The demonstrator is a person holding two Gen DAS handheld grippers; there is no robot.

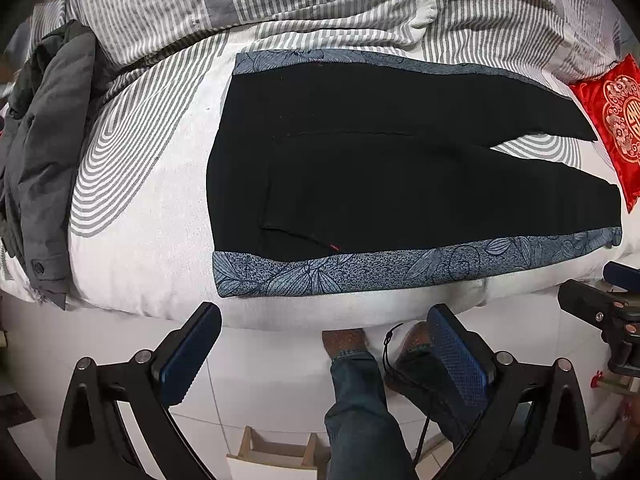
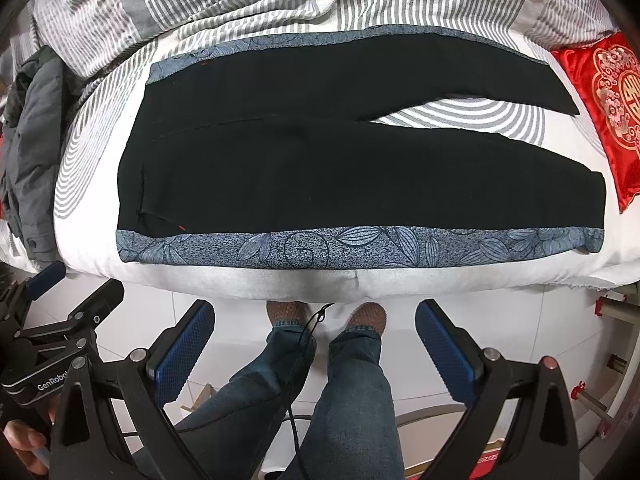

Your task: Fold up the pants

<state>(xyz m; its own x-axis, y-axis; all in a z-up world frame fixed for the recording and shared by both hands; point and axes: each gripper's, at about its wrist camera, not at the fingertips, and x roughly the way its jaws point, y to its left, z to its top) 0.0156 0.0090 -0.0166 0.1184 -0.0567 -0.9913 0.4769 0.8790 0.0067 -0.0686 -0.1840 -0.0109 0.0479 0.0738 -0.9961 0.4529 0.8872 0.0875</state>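
From the left wrist, my left tool [image 1: 324, 344] hangs spread and empty short of the bed [image 1: 160, 240]; the pants [image 1: 400, 184] lie ahead, long axis crosswise, waistband left. From the right wrist, my right tool [image 2: 314, 338] (also spread) faces the legs, nearer the cuffs

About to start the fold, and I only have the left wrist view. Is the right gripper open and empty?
Observer: Yes. The right gripper is wide open with nothing between its fingers.
Operator: Is it touching the pants?
Observer: No. It hangs over the floor, short of the bed where the pants lie flat.
Operator: What does my left gripper look like from that side?
Observer: The left gripper sits at the far left near the bed's edge, and a hand grips its handle below.
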